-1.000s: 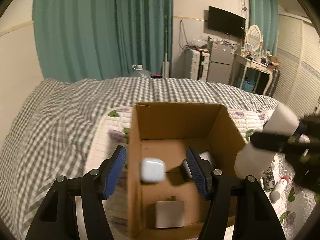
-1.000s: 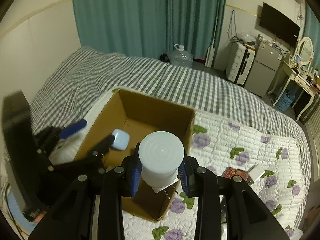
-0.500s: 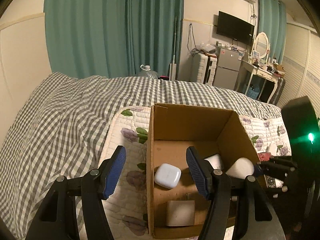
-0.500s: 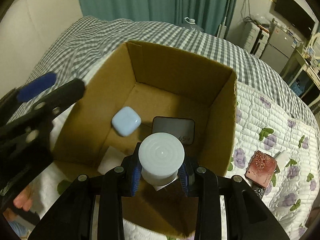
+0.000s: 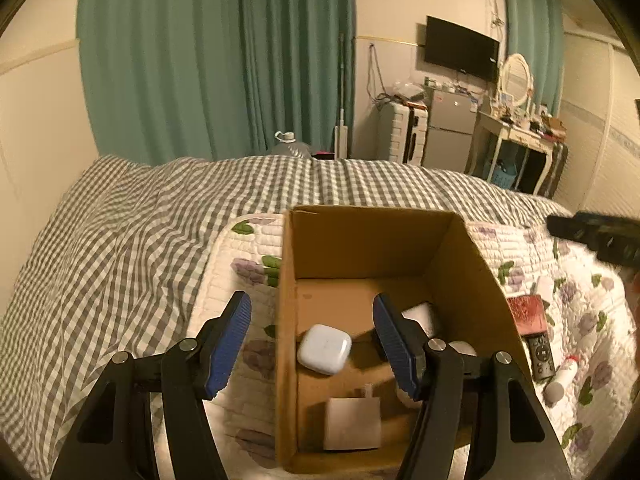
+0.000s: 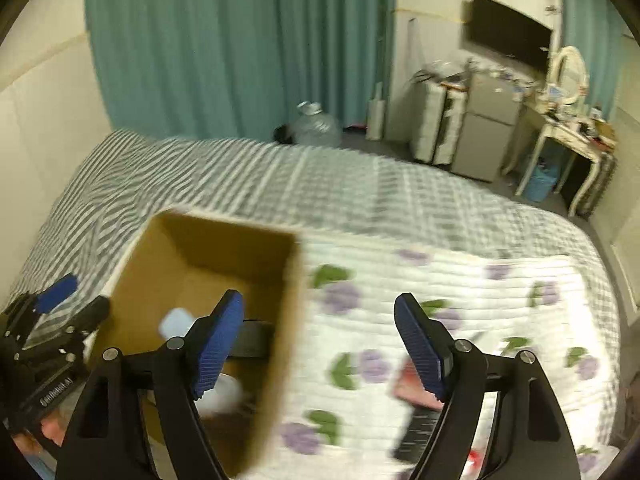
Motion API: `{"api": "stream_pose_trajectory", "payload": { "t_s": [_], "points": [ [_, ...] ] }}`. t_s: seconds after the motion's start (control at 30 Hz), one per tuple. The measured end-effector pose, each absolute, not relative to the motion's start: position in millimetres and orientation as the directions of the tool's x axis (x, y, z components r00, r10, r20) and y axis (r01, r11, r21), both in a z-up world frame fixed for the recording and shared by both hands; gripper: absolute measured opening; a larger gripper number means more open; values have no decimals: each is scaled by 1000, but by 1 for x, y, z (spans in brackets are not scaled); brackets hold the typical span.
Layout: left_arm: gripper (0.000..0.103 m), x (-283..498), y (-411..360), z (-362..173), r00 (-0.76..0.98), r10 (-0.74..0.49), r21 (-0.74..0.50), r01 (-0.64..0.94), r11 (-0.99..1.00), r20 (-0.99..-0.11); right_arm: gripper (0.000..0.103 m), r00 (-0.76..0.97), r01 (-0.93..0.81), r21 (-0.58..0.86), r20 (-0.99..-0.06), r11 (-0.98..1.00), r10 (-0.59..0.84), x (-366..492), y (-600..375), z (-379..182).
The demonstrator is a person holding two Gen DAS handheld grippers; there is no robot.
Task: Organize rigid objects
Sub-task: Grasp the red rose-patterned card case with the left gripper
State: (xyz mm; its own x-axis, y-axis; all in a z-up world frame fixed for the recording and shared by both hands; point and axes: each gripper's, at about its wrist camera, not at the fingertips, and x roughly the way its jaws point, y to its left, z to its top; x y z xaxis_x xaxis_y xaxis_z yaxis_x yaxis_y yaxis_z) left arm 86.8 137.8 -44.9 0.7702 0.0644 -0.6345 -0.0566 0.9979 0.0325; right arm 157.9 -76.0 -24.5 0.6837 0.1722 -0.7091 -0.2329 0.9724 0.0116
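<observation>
An open cardboard box (image 5: 384,240) stands on the bed's floral quilt. A white earbud case (image 5: 325,348), a grey card (image 5: 352,424) and the white cylinder (image 6: 222,394) lie in it. My left gripper (image 5: 312,340) is open and empty above the box's left wall. My right gripper (image 6: 320,344) is open and empty, above the box's right wall (image 6: 280,340). On the quilt right of the box lie a red box (image 5: 526,314), a black remote (image 5: 542,356) and a white tube (image 5: 562,380).
A grey checked blanket (image 5: 120,240) covers the bed to the left and behind. Teal curtains, a water jug (image 6: 316,128), a suitcase, a small fridge and a dressing table stand beyond the bed. The right gripper's body (image 5: 600,236) shows at the right edge.
My right gripper let go of the white cylinder into the box, opened, and pulled up and to the right. The left gripper stayed open over the box.
</observation>
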Motion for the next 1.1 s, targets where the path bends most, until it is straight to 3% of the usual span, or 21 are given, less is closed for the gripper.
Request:
{"api": "stream_pose_trajectory", "payload": {
  "t_s": [0.27, 0.53, 0.8, 1.0, 1.1],
  "points": [
    [66, 84, 75, -40, 760, 32, 90, 34, 995, -649, 82, 689, -116, -25, -722, 993, 62, 137, -190, -37],
    [67, 76, -20, -61, 695, -52, 48, 123, 991, -717, 82, 642, -90, -56, -767, 994, 15, 115, -242, -84],
    [67, 97, -120, -99, 618, -95, 69, 237, 969, -781, 82, 654, -98, -22, -755, 995, 48, 133, -284, -81],
    [67, 134, -154, -138, 562, -81, 80, 255, 964, -823, 82, 629, -85, -45, -777, 995, 18, 166, -309, -107],
    [67, 152, -159, -155, 541, -80, 67, 247, 967, -837, 82, 595, -67, 27, -801, 997, 62, 177, -322, -121]
  ]
}}
